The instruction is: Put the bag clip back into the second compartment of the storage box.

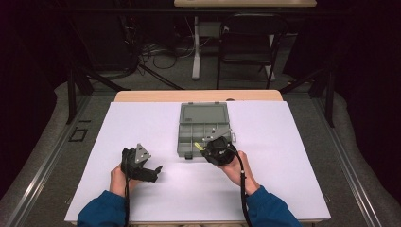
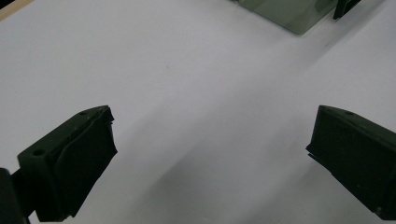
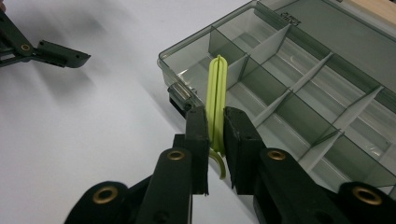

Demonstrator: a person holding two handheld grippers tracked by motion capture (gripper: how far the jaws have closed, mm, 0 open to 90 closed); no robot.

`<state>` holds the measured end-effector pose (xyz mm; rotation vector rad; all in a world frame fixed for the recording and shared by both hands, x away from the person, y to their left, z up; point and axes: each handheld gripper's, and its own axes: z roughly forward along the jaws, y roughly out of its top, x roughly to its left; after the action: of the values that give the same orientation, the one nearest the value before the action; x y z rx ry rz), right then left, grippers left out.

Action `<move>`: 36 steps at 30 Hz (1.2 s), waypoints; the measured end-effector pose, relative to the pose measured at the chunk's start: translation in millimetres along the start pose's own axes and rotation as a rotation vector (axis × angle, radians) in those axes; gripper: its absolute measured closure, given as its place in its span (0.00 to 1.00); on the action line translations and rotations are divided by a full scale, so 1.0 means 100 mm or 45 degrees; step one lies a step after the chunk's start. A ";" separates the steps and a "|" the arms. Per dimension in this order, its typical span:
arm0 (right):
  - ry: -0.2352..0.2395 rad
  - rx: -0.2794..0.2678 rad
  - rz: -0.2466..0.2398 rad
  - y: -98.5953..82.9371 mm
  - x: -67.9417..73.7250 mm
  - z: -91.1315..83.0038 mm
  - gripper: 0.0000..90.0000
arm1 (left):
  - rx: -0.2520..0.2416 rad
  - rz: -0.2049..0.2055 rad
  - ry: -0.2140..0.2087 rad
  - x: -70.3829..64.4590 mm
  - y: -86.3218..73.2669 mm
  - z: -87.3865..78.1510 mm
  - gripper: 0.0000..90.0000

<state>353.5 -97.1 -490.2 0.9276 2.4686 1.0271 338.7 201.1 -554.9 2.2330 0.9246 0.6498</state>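
A: Any writing to read on the compartment box (image 3: 299, 88)?

B: In the right gripper view there is raised lettering on the lid near the upper middle of the frame, but it is too small to make out.

A: What are the fingers doing?

B: The right gripper (image 3: 215, 135) has its fingers (image 3: 198, 140) closed on a slim yellow-green plastic clip (image 3: 217, 93). The clip stands upright between them, its rounded tip above the box's near corner and a curved tail hanging below the pads. In the high view this gripper (image 1: 204, 147) sits at the lower right corner of the box (image 1: 204, 124), just left of centre-right in the frame.

A: And the left one?

B: The left gripper (image 1: 153, 171) rests low over the white table (image 1: 283, 179) in the lower left of the high view, well apart from the box. Its own view shows the fingers (image 2: 70, 163) spread wide with nothing between them, only bare white surface.

A: How is the box lying?

B: Open, lid folded back toward the top of the frame, dividers showing compartments that look empty. A dark latch (image 3: 180, 95) sits on its front edge, just beside the clip.

A: Room to move?

B: Wide white table to the left, right and below the box; the table's wooden far edge (image 1: 198, 96) lies just beyond the lid.
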 end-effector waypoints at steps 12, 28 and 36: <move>-0.026 -0.002 0.001 0.10 -0.09 -0.01 0.89 | 0.000 -0.003 -0.001 0.00 0.00 -0.01 0.00; -0.056 0.038 -0.006 0.23 -0.23 0.10 0.89 | -0.005 0.000 -0.005 -0.01 0.01 -0.01 0.00; -0.057 0.052 -0.006 0.31 -0.28 0.17 0.89 | -0.004 -0.002 -0.007 -0.01 0.00 -0.01 0.00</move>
<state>396.7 -90.9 -478.3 0.9460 2.4629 0.9471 337.6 200.2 -554.3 2.2299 0.9222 0.6431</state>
